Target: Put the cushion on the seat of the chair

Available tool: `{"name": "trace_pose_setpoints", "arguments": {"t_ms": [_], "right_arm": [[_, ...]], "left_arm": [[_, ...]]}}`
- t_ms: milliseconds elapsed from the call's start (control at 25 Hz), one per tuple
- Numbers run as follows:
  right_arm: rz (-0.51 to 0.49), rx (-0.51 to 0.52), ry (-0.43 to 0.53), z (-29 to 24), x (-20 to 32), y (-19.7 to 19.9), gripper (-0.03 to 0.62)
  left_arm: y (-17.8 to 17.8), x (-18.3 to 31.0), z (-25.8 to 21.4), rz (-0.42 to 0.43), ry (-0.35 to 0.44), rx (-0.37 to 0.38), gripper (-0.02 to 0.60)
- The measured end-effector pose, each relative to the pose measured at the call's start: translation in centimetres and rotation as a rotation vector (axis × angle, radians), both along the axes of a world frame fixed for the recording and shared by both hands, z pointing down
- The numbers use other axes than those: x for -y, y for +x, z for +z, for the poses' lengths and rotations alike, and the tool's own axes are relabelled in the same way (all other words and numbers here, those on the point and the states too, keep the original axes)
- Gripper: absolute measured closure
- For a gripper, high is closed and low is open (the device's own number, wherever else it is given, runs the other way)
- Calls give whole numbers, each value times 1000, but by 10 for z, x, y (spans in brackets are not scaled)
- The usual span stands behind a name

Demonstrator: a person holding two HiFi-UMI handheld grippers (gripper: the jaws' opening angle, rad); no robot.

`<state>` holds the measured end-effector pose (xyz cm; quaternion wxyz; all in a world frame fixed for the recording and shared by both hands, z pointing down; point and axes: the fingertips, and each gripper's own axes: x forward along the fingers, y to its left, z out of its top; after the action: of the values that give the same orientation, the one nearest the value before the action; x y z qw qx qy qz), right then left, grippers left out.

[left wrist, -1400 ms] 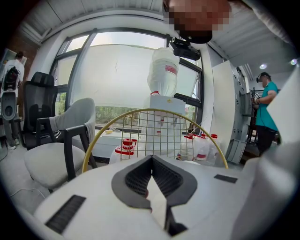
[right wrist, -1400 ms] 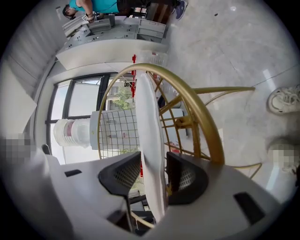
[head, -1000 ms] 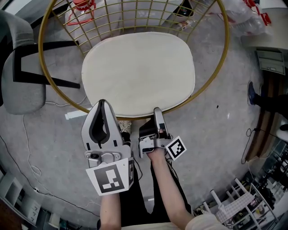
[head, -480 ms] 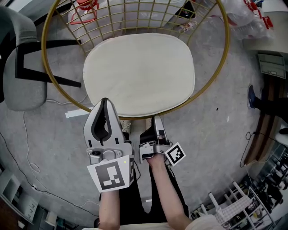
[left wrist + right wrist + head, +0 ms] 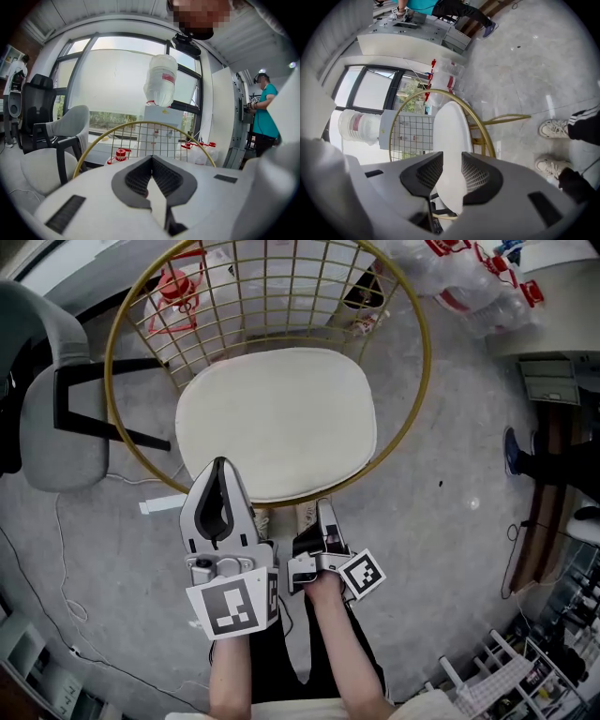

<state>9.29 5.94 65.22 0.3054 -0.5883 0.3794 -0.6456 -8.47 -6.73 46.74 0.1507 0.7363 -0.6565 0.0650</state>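
The cream oval padded cushion [image 5: 277, 423] lies on the seat of the gold wire chair [image 5: 427, 352], just ahead of the right gripper [image 5: 323, 508]. Its jaws are apart, have just been narrowing, and hold nothing. The left gripper [image 5: 220, 467] has its jaws together. Snagging the near edge could drag the cushion off.

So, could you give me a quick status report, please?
Left tool shut, empty. Right tool open, jaws just been closing, cushion edge seen between them, not gripped. Cushion flat on the gold wire chair seat. Nothing in the way.

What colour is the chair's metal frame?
Gold. The frame shows best in the head view.
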Motion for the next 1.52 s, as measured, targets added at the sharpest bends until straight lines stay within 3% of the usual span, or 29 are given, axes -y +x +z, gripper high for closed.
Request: {"name": "trace_pose_setpoints", "arguments": {"t_ms": [160, 440, 560, 720, 800, 960, 1160, 1240, 1320, 1520], "right_arm": [[-5, -60, 66, -52, 36, 20, 538], [-61, -292, 295, -191, 129, 39, 566], [-112, -470, 391, -271, 151, 45, 566], [-108, -688, 526, -386, 168, 49, 566], [-132, -850, 600, -445, 171, 46, 566], [-214, -1205, 759, -556, 168, 24, 574], [-319, -1562, 948, -649, 142, -20, 574], [-348, -1579, 998, -666, 133, -32, 575], [-374, -1522, 1020, -670, 129, -39, 576], [-468, -1437, 1003, -648, 130, -52, 576]], "left_arm": [[6, 9, -42, 18, 42, 11, 568], [3, 36, -143, 1, 179, 0, 568], [5, 34, -191, 15, 214, 3, 568], [6, 31, -260, 9, 275, 28, 568], [1, 30, -294, -16, 305, 63, 568], [-8, 28, -364, -22, 398, 41, 568], [-18, 17, -416, -37, 456, 50, 568], [-22, 13, -433, -44, 471, 48, 569], [-25, 9, -447, -42, 486, 32, 568], [-19, 2, -463, -17, 504, 10, 568]]}}
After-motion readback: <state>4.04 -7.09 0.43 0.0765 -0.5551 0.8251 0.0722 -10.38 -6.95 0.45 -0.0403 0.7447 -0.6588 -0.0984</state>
